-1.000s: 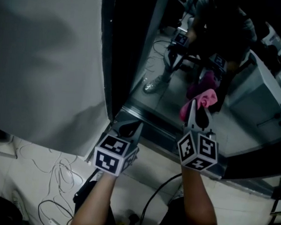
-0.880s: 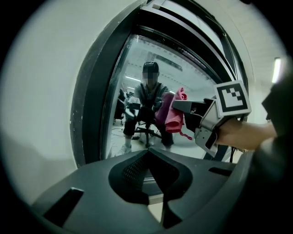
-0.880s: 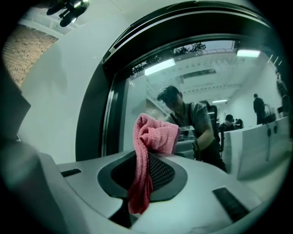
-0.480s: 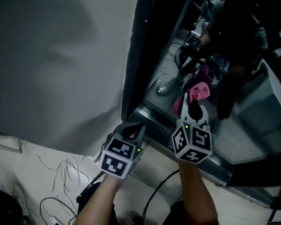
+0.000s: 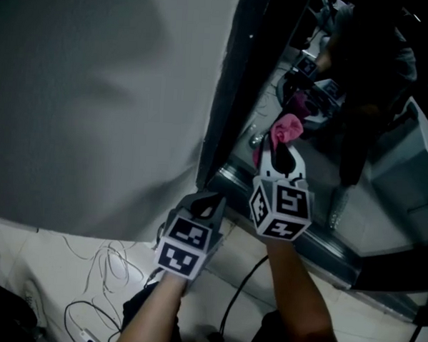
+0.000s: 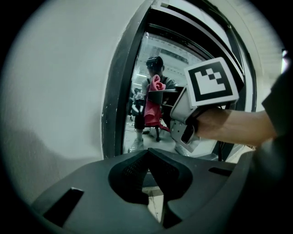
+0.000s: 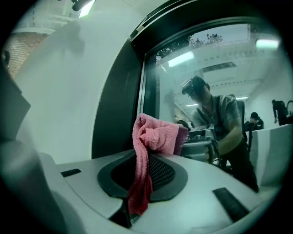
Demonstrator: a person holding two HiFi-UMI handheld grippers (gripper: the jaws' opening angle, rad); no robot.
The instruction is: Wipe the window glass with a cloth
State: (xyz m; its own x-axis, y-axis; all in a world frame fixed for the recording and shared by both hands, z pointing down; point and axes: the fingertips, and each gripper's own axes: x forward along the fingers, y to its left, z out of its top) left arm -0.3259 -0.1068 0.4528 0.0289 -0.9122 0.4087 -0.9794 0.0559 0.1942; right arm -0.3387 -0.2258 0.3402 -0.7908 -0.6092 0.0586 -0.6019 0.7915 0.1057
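Observation:
My right gripper [image 5: 282, 154] is shut on a pink cloth [image 5: 286, 127], whose bunched end is held up against the window glass [image 5: 385, 183] low down, near the frame's left upright. In the right gripper view the cloth [image 7: 153, 132] sticks up from between the jaws of this gripper [image 7: 146, 155] and hangs down over them, right in front of the glass [image 7: 206, 68]. My left gripper [image 5: 209, 200] is lower and to the left, by the frame's bottom left corner, shut with nothing in it. From the left gripper view, the shut tips [image 6: 147, 151] point at the glass [image 6: 160, 55].
A dark window frame [image 5: 236, 89] runs up beside a grey wall [image 5: 96, 89]. A metal sill [image 5: 324, 244] lies under the glass. Loose cables [image 5: 101, 268] lie on the pale floor below. The glass mirrors a person and both grippers.
My right gripper has carried the cloth up and to the left along the glass, nearer the frame's left upright. The left gripper has stayed low by the corner.

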